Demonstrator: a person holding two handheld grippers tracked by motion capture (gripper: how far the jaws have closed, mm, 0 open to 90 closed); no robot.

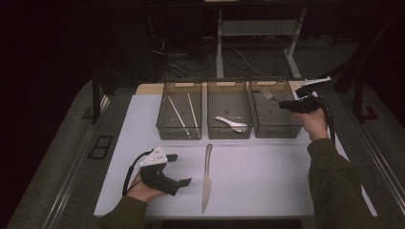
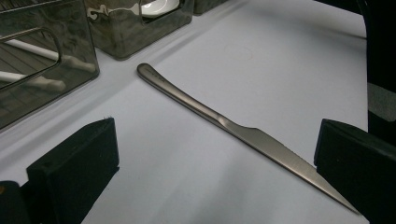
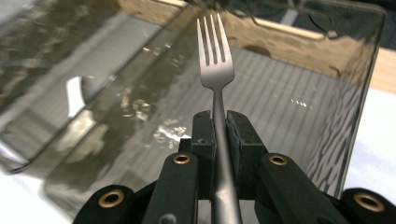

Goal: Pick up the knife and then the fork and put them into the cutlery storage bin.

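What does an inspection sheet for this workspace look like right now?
Surface: white table, bare around the knife.
Job's things: fork clamped over the right bin; knife flat on the table; spoon in the middle bin; two chopsticks in the left bin.
Clutter: nothing seen.
Grippers: left gripper open beside the knife; right gripper shut on the fork.
Cables: one trails from each gripper.
Surroundings: dark, desk legs and floor wires behind.

Olive sleeves, black two-jaw grippers

Dark olive sleeves (image 1: 334, 186) cover both forearms; the left gripper (image 1: 177, 168) carries a grey three-cornered plate and a looping black cable, and the right gripper (image 3: 220, 128) shows brass-ringed screws behind square black pads.
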